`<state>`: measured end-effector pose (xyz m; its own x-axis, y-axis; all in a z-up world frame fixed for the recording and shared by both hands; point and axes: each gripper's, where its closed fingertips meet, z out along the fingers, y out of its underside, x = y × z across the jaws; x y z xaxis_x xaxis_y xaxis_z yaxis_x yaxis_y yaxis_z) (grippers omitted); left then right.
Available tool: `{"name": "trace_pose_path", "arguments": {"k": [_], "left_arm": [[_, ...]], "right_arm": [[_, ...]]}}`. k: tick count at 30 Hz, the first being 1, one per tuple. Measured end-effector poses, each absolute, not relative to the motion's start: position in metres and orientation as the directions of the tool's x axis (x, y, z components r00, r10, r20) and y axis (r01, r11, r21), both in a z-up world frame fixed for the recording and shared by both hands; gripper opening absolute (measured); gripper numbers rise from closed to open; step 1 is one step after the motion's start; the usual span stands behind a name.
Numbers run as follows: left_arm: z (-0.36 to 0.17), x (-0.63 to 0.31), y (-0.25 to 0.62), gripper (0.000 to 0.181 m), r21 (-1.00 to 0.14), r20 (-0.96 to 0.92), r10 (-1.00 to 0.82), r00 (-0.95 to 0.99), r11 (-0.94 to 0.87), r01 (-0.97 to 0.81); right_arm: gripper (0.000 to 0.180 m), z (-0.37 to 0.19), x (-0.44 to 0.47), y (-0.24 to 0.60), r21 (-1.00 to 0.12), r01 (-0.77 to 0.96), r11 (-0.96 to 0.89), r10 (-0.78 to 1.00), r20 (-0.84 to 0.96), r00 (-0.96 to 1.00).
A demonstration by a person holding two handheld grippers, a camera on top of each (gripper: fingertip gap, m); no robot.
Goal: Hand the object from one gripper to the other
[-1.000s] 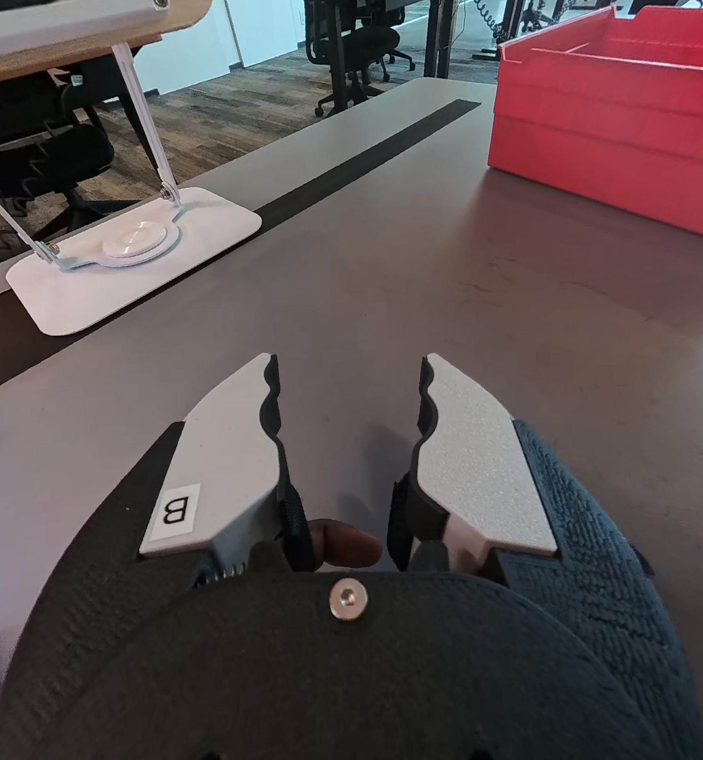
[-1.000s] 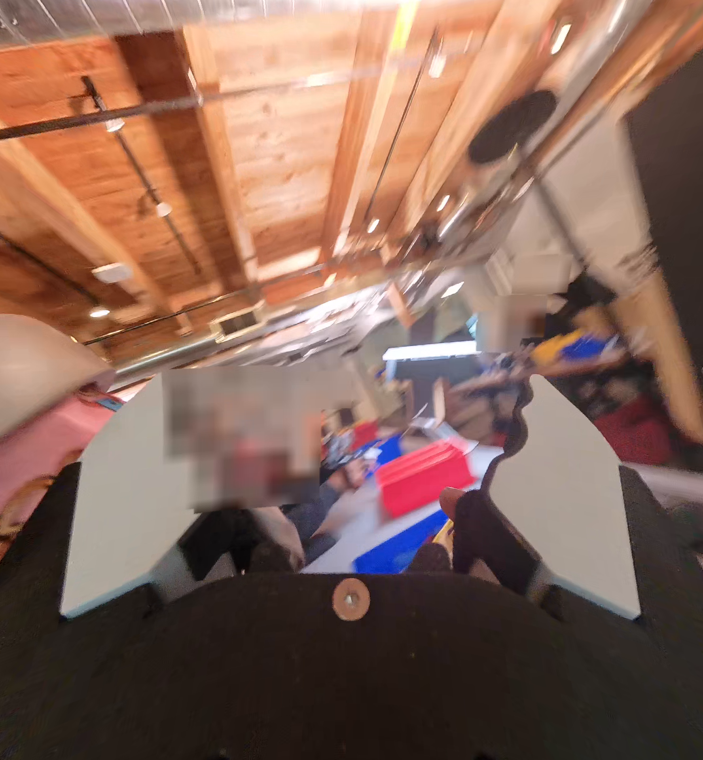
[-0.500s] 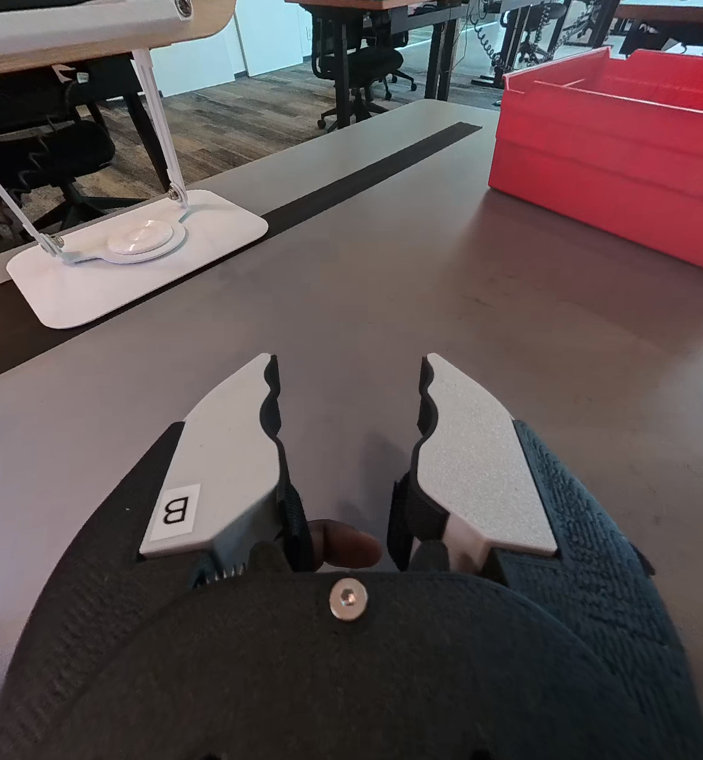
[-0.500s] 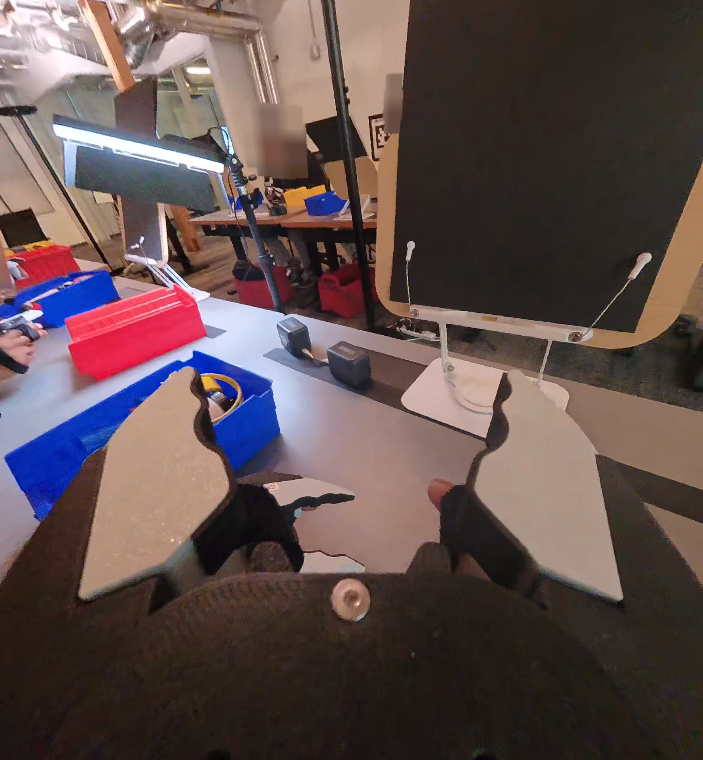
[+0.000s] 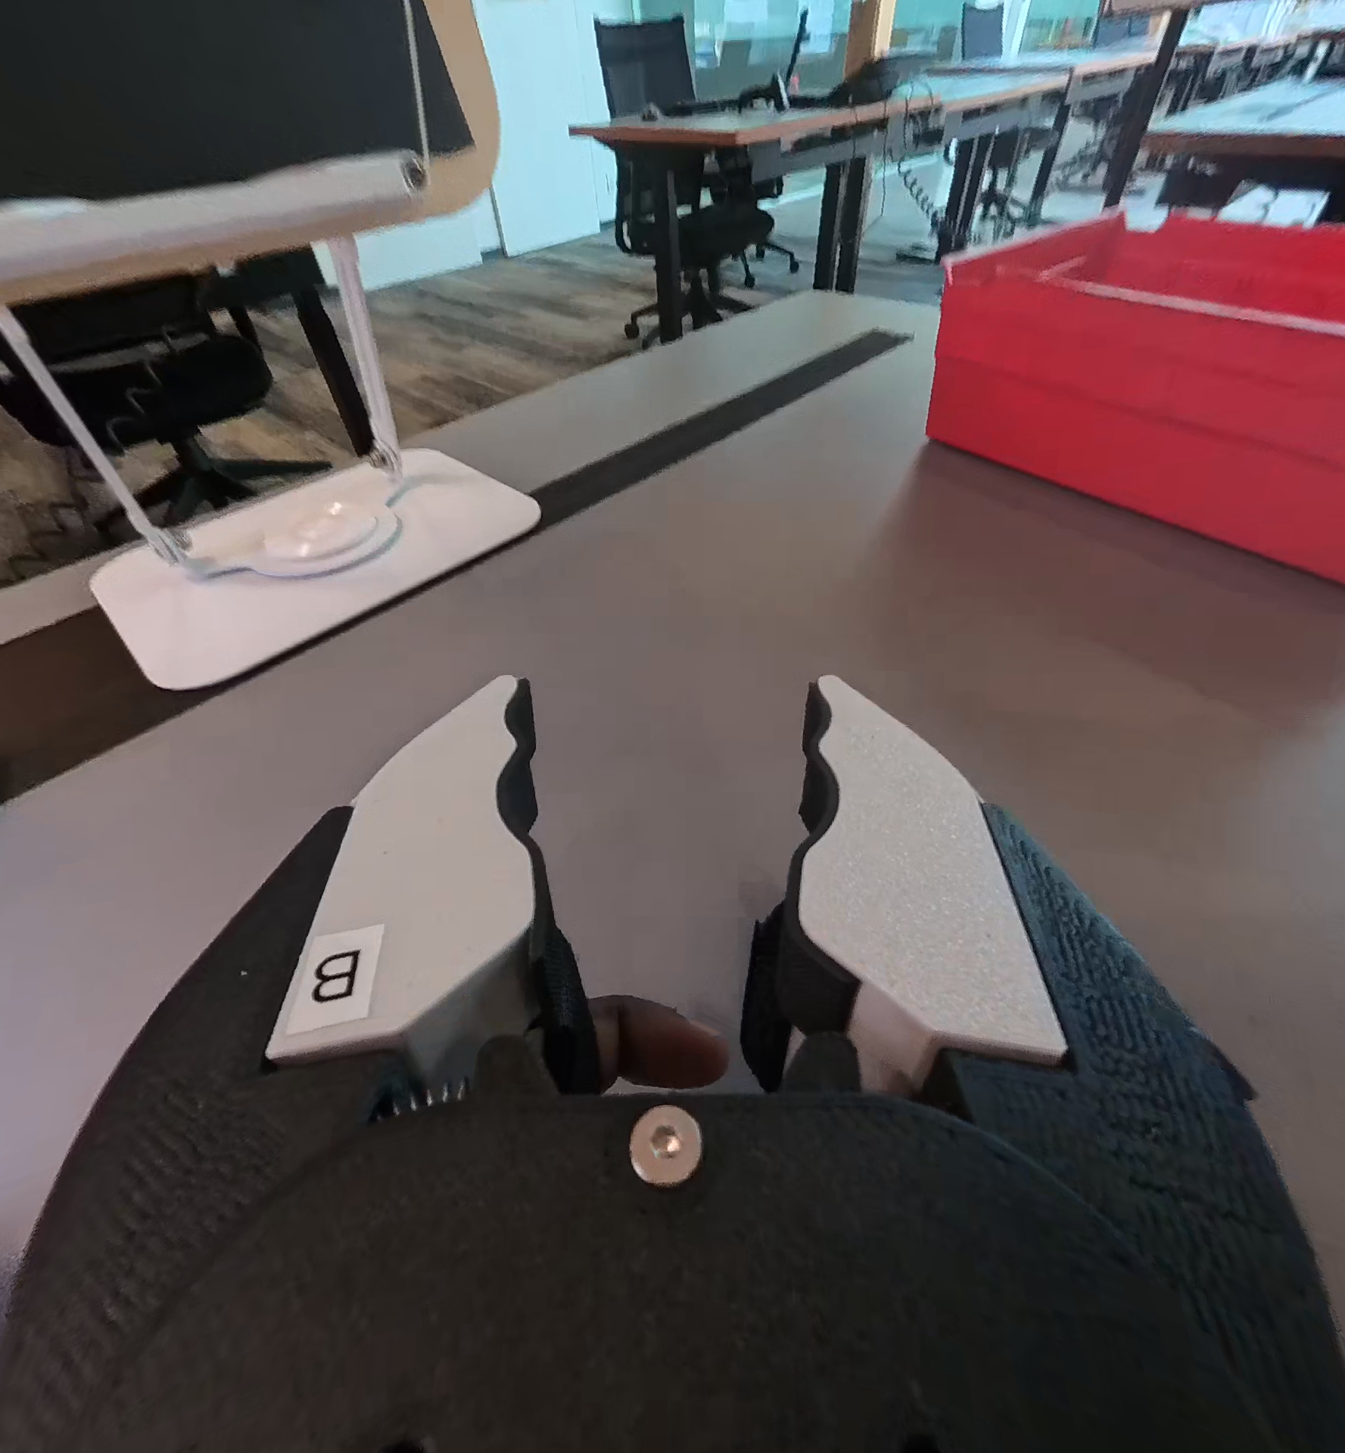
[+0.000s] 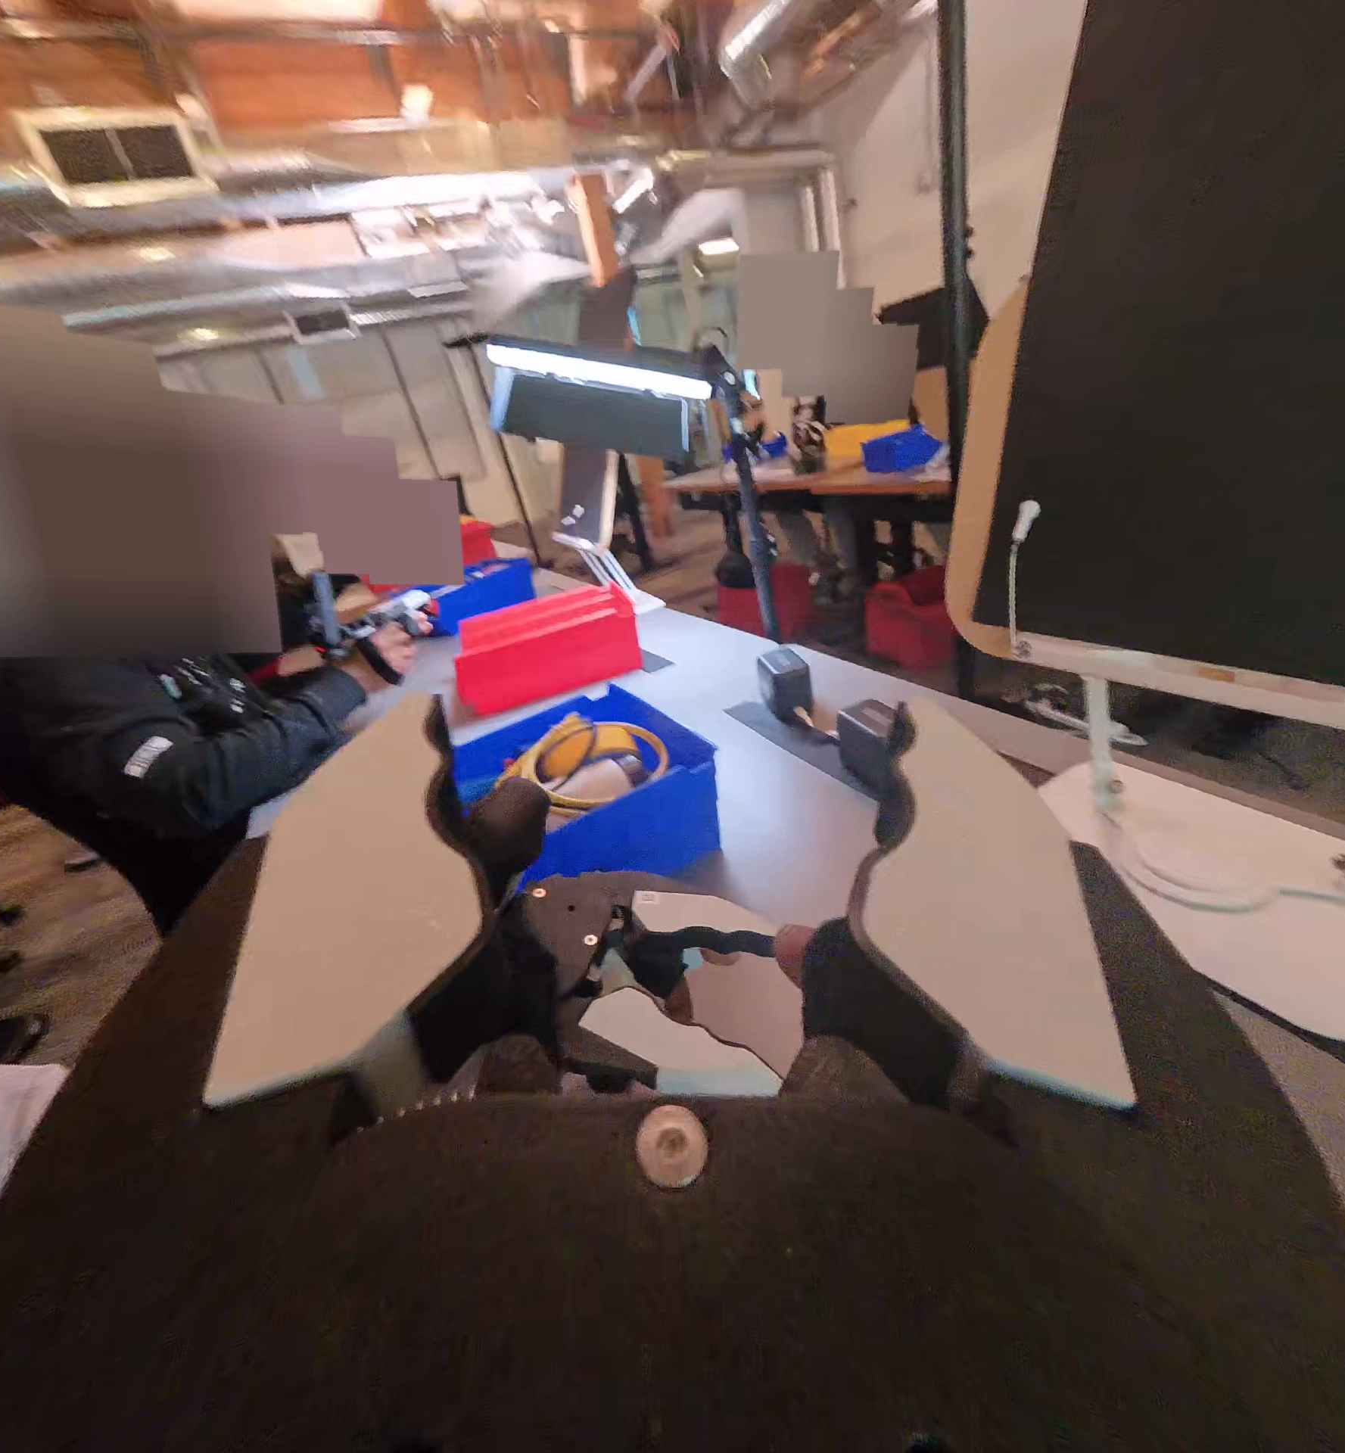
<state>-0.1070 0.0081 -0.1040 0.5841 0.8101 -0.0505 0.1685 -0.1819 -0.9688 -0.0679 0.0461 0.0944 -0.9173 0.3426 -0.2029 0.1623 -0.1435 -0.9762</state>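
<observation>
The right gripper (image 6: 669,723) has swung down from the ceiling toward the blue bin (image 6: 637,818); like the left gripper (image 5: 669,696), it is spread wide and empty, so I judge no object is picked yet.

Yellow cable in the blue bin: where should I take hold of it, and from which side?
Grip the top arc of the yellow cable, coming down from above with the open right gripper. It lies coiled inside the blue bin, whose walls would likely block a sideways approach, and the fingers can straddle one strand of the loop.
</observation>
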Motion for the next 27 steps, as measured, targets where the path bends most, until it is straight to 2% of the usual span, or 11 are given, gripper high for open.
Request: {"name": "trace_pose_path", "arguments": {"k": [1, 3, 4, 5, 9, 10, 12, 15, 18, 24, 27], "left_arm": [[-0.097, -0.107, 0.007, 0.066, -0.976, -0.047, 0.814, 0.579, -0.16, 0.147], [-0.083, -0.105, 0.003, 0.066, -0.987, -0.045, 0.82, 0.571, -0.126, 0.103], [-0.075, -0.103, 0.001, 0.066, -0.989, -0.055, 0.822, 0.567, -0.121, 0.08], [-0.065, -0.1, -0.001, 0.066, -0.99, -0.074, 0.821, 0.565, -0.127, 0.055], [0.001, -0.066, -0.026, 0.066, -0.989, -0.138, 0.81, 0.57, -0.139, -0.041], [0.018, -0.053, -0.038, 0.066, -0.988, -0.152, 0.802, 0.577, -0.14, -0.066], [0.042, -0.034, -0.077, 0.063, -0.98, -0.196, 0.814, 0.546, -0.186, -0.073], [0.037, -0.027, -0.169, 0.062, -0.926, -0.282, 0.863, 0.42, -0.359, 0.116], [-0.003, -0.02, -0.251, 0.061, -0.768, -0.342, 0.814, 0.469, -0.53, 0.359], [-0.074, -0.005, -0.323, 0.061, -0.344, -0.449, 0.562, 0.695, -0.826, 0.446], [-0.085, -0.01, -0.333, 0.057, -0.222, -0.478, 0.435, 0.763, -0.901, 0.374]], "right_arm": [[0.081, 0.098, -0.062, 0.051, -0.966, 0.167, -0.196, 0.281, -0.219, -0.934], [0.02, 0.097, -0.046, 0.065, -0.941, 0.156, -0.299, 0.16, -0.211, -0.964], [0.006, 0.088, -0.042, 0.072, -0.928, 0.148, -0.341, 0.132, -0.203, -0.97], [0.003, 0.069, -0.043, 0.079, -0.922, 0.147, -0.358, 0.143, -0.21, -0.967], [0.004, -0.044, -0.062, 0.096, -0.951, 0.162, -0.263, 0.328, -0.246, -0.912], [0.005, -0.043, -0.059, 0.097, -0.933, 0.201, -0.297, 0.293, -0.289, -0.911], [0.009, -0.021, -0.043, 0.095, -0.921, 0.197, -0.336, 0.166, -0.264, -0.95], [0.019, -0.018, -0.042, 0.095, -0.942, 0.152, -0.3, 0.212, -0.222, -0.952], [0.02, -0.017, -0.038, 0.091, -0.927, 0.189, -0.323, 0.152, -0.248, -0.957], [0.023, -0.033, -0.043, 0.084, -0.909, 0.295, -0.295, 0.103, -0.337, -0.936], [0.022, -0.042, -0.048, 0.084, -0.919, 0.285, -0.271, 0.134, -0.329, -0.935]]}}
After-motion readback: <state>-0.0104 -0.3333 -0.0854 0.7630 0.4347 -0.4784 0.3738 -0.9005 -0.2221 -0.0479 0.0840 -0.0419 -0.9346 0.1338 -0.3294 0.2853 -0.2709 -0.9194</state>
